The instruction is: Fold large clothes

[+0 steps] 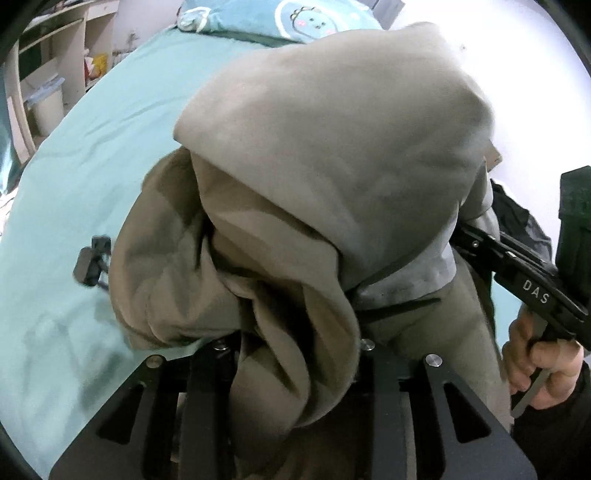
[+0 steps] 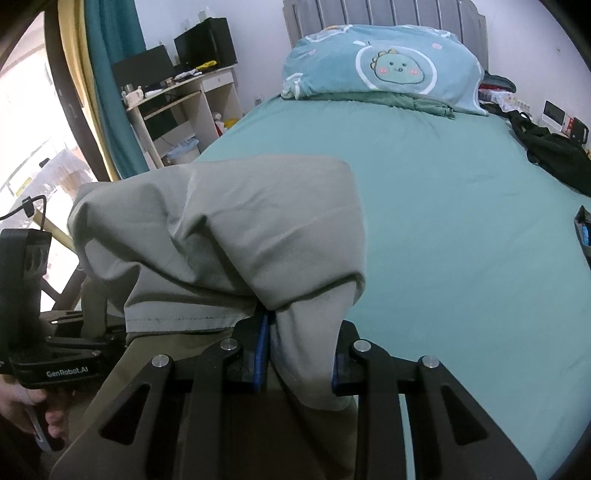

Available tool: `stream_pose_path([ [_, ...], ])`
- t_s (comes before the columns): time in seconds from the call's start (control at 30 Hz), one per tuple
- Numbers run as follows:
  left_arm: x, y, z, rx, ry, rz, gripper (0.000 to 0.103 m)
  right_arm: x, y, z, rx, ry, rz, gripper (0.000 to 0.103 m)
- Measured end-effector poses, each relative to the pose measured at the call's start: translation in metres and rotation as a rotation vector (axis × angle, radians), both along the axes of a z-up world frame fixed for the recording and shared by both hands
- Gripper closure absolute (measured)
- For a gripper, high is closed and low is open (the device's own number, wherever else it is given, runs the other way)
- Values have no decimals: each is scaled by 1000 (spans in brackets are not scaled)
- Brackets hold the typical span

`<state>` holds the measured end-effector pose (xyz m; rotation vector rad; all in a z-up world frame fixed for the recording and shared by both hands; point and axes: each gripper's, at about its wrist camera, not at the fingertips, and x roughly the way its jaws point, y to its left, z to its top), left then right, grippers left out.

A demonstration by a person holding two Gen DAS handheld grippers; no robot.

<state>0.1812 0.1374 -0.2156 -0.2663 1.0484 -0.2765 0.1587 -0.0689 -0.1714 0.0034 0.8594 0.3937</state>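
Your left gripper point(image 1: 295, 354) pinches bunched khaki garment point(image 1: 314, 166), frame centre. Your right gripper point(image 2: 299, 354) clamps same garment, lower centre. Cloth hangs above teal bed point(image 2: 461, 240); no fold visible yet, folding all remains.

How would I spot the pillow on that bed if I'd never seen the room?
Start at the big bed with the teal sheet and look to its far end, under the grey ribbed headboard. The pillow lies there, blue, with a round white ring holding a smiling green cartoon creature, unlike the plain khaki garment held up in front.
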Motion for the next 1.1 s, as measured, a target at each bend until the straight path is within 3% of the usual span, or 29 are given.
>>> stream_pose_path([
  [0.43,6,-5,-17,39,39,-7,58,18,-11,-31,-18,64,-6,76],
  [0.53,5,1,-19,51,41,-6,45,21,-11,-35,-35,77,-10,69],
  [0.6,7,7,-17,73,42,6,30,23,-10,-37,-54,79,-18,66],
  [0.7,14,6,-1,96,39,25,17,24,-8,-41,-84,73,-37,50],
  [0.77,12,13,-5,91,52,31,11,27,-12,-45,-114,65,-61,27],
  [0.87,12,23,-14,55,80,26,3,33,-24,-50,-119,74,-91,6],
  [0.93,15,31,-21,-3,107,27,0,39,-31,-56,-100,106,-93,1],
  [1.03,14,24,-17,-20,104,-7,0,50,-50,-68,51,189,-63,1],
  [1.1,9,10,-16,-149,113,-93,0,57,-63,-82,197,260,-27,0],
])
